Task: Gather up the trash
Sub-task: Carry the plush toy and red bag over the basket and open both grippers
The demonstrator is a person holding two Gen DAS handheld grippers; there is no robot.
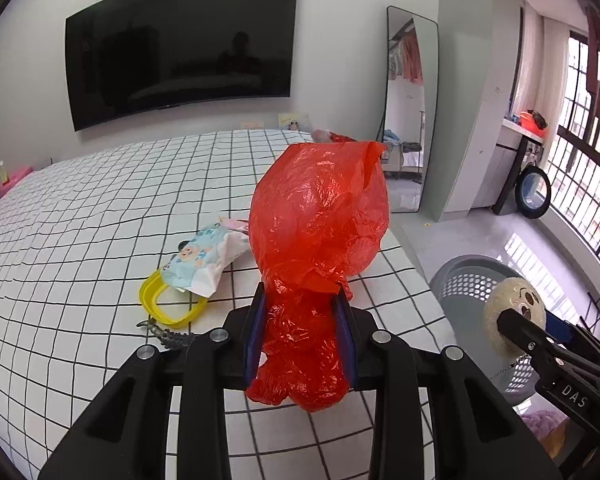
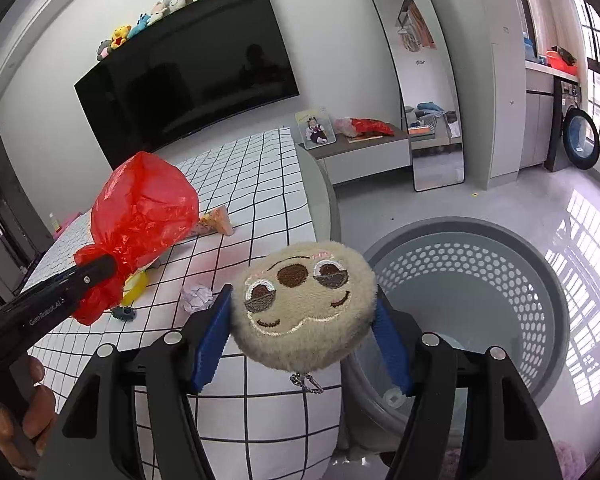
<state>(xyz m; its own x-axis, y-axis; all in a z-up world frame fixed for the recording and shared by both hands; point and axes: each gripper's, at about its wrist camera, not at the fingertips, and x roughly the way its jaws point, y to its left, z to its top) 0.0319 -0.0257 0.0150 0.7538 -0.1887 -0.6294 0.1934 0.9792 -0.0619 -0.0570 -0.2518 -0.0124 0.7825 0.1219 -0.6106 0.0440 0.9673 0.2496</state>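
Observation:
My left gripper [image 1: 301, 292] is shut on the bunched neck of a red plastic bag [image 1: 320, 208], which balloons up above the checked bed [image 1: 80, 220]. From the right wrist view the same bag [image 2: 144, 204] hangs off the left gripper [image 2: 96, 270] at the left. My right gripper [image 2: 303, 300] is shut on a round beige plush face [image 2: 296, 276] with a small chain under it, held at the bed's edge beside the grey perforated basket [image 2: 460, 280]. On the bed lie a crumpled paper ball [image 2: 196, 296], a wet-wipes pack [image 1: 204, 260] and a yellow ring lid [image 1: 168, 304].
A small dark toy figure [image 1: 168, 334] lies near the yellow lid, and a pink wrapper [image 2: 216, 220] lies behind the bag. The basket [image 1: 472, 280] stands on the floor right of the bed. A TV [image 1: 180, 48], a mirror [image 2: 428, 92] and a low cabinet [image 2: 364, 152] line the far wall.

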